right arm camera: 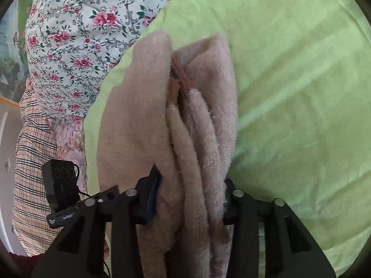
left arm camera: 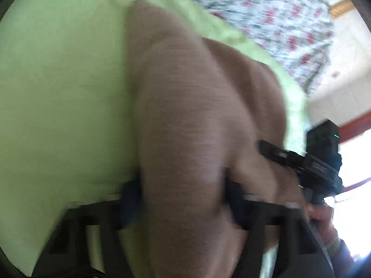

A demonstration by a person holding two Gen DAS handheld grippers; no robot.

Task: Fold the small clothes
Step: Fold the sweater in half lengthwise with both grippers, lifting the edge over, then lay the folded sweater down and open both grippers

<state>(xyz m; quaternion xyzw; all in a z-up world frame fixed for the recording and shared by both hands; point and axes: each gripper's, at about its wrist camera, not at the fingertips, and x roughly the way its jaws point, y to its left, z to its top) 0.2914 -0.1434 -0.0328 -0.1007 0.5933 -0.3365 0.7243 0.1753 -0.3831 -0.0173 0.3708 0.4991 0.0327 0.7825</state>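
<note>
A tan fleece garment [left arm camera: 197, 115] lies bunched on a light green sheet [left arm camera: 58, 92]. In the blurred left wrist view its cloth fills the gap between the fingers of my left gripper [left arm camera: 182, 197], which is shut on it. In the right wrist view the same garment [right arm camera: 139, 115] hangs in several thick folds with a brown cord at the middle. My right gripper [right arm camera: 190, 185] is shut on those folds. The right gripper [left arm camera: 301, 159] also shows at the garment's right edge in the left wrist view, close beside the left one.
A floral fabric [right arm camera: 81, 23] lies beyond the green sheet [right arm camera: 301, 92]. A plaid cloth [right arm camera: 32, 162] sits at the left. A black part of the other gripper [right arm camera: 60, 185] is near it. A person's hand [left arm camera: 322, 220] shows at the lower right.
</note>
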